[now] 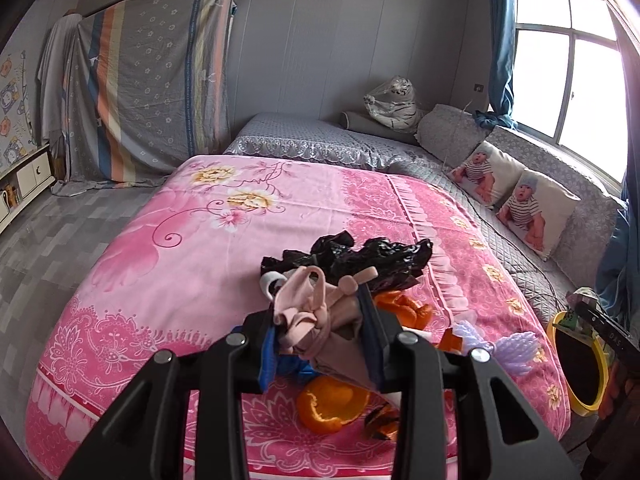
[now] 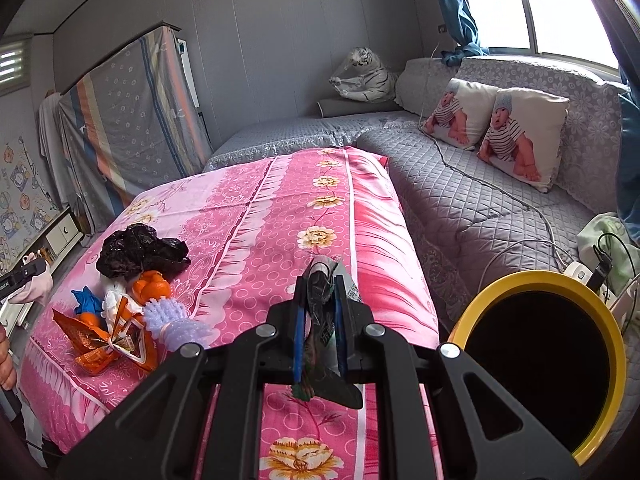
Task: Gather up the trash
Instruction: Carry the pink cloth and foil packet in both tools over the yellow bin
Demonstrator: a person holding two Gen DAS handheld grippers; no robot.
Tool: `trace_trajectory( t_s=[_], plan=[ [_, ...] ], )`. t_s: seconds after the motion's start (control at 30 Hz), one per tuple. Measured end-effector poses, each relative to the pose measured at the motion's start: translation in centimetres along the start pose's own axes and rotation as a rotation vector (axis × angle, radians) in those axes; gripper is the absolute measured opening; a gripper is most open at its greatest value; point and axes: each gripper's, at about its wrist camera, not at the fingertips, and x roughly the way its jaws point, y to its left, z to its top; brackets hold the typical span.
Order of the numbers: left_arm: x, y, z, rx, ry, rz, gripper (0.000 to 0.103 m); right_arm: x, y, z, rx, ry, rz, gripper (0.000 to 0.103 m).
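The left tool (image 1: pixel 320 300) is clamped on a soft, crumpled beige cloth (image 1: pixel 316 312), raised over ragged orange peel (image 1: pixel 332 406) at 6 o'clock. The right tool (image 2: pixel 322 280) pinches a crinkly foil wrapper (image 2: pixel 318 320), with the round yellow-rimmed bin (image 2: pixel 600 312) at its 3 o'clock. Farther off, a glossy black plastic bag (image 1: pixel 372 260) lies wrinkled on the pink floral bed (image 1: pixel 180 240).
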Motion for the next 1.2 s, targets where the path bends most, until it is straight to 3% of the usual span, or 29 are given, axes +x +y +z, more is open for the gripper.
trace_trajectory(
  t_s=[0.47,1.2],
  plan=[
    [2.7,-10.5,2.4,0.152,0.031,-0.227,0.033,-0.9,-3.7,-0.4,0.092,-0.024,-0.049,0.012],
    [4.0,-24.6,0.8,0.354,0.081,-0.438,0.033,-4.0,-11.6,-1.5,0.185,-0.101,-0.262,0.012]
  ],
)
